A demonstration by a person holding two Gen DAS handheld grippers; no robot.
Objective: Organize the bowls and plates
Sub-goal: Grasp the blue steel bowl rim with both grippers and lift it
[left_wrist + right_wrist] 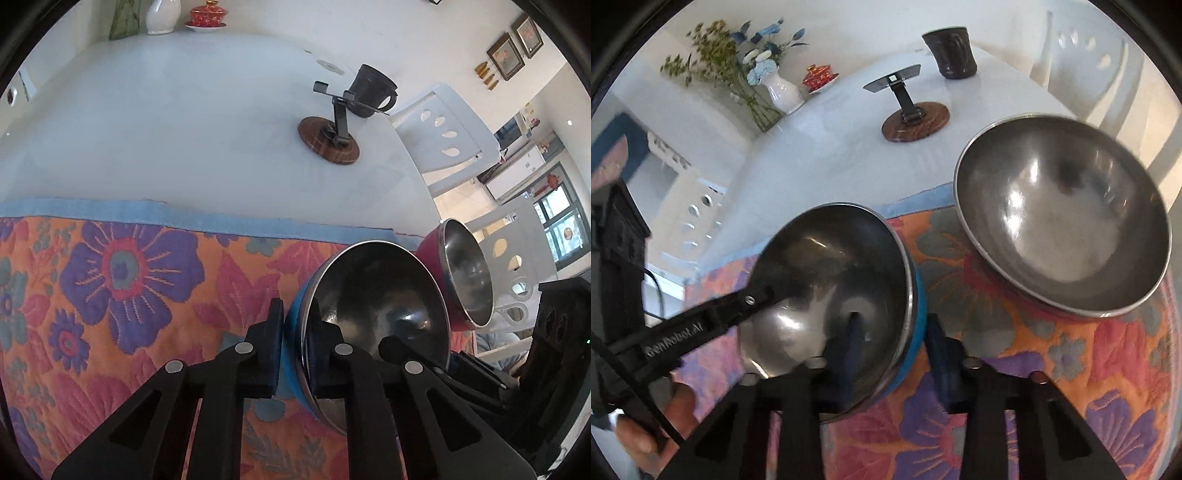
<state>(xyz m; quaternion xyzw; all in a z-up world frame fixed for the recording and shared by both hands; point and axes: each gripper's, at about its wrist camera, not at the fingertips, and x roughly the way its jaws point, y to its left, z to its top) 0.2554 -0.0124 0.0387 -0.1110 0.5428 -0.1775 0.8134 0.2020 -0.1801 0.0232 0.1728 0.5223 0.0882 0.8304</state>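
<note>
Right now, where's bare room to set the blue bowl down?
Free: the floral mat left of the blue bowl, and bare white table between mat and wooden-base stand. Crowded: the mat's right end, where the red bowl sits beside it.

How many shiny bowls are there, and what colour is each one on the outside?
Blue-outside bowl: 1
Red-outside bowl: 1
Total: 2 bowls, both on the flowery cloth
</note>
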